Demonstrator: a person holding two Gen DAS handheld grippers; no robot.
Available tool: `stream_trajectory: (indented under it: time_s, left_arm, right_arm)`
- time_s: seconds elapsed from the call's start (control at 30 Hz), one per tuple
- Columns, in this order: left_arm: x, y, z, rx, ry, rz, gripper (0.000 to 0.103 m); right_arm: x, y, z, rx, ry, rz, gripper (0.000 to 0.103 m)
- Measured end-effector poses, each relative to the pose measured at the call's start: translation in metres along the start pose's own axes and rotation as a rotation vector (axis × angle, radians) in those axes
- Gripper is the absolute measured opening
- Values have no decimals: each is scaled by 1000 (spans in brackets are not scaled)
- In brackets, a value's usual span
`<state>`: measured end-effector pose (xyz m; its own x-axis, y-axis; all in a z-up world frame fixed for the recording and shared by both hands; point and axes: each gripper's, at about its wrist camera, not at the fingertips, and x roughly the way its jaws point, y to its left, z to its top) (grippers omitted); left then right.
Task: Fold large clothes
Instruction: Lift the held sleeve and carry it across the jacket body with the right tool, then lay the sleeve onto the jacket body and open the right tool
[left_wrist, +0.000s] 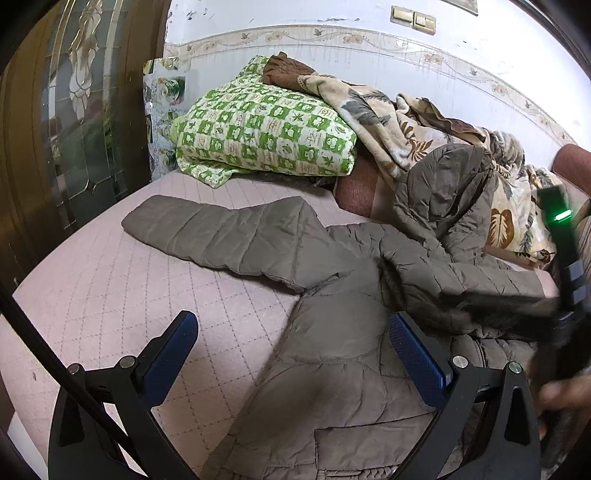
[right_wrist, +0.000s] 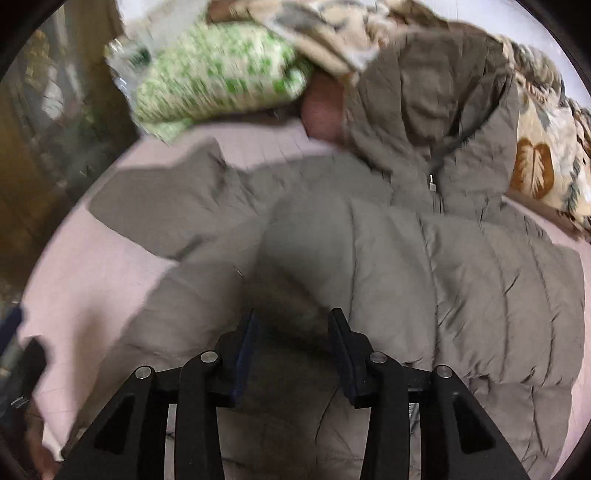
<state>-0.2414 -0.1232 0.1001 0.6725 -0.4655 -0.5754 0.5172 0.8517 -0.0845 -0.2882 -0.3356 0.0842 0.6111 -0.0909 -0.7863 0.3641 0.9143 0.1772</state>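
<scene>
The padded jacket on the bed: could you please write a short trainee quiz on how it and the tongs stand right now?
1. True or false: the left tongs are clamped on the outstretched sleeve.
2. Which lies across the jacket body? A) the right-hand sleeve B) the green checked quilt C) the leaf-print blanket
3. What is the hood leaning on?

Key
1. False: they stand wide open, the sleeve lying flat and untouched beyond them.
2. A. The right tongs stand part open above it, pads off the fabric.
3. The heap of bedding by the wall.
</scene>
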Motion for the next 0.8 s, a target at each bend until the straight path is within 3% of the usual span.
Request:
stream_trajectory:
  time_s: [0.07,0.13,0.3,0.43,0.53,0.63,0.73,0.8]
  left_arm:
    - [0,0,0,1,1,3,103]
    - [3,-3,-1,6,13,4,103]
    - [6,-14,-2,35,12,6,103]
    - [11,-22,-5,61,17,13,103]
    - [20,-29,-6,81,38,17,103]
    - [32,-37,1,98,67,-7,103]
    - [49,-48,15,99,105,-70,103]
    - [65,-62,26,106,138,-105,103]
  right_arm:
    - [-18,-19,4,36,-65,5,57]
    - [-31,-54,10,89,-127,-69,61]
    - [-43,-166,8,301,-140,-271,61]
    - [-40,-243,-9,433,-86,-371,61]
    - [-16,-289,-33,528,32,-361,61]
    - [-6,-307,-49,572,60,-324,62]
    - [-19,-298,-36,544,47,-404,62]
    - [-34,-278,-26,476,-27,-442,63]
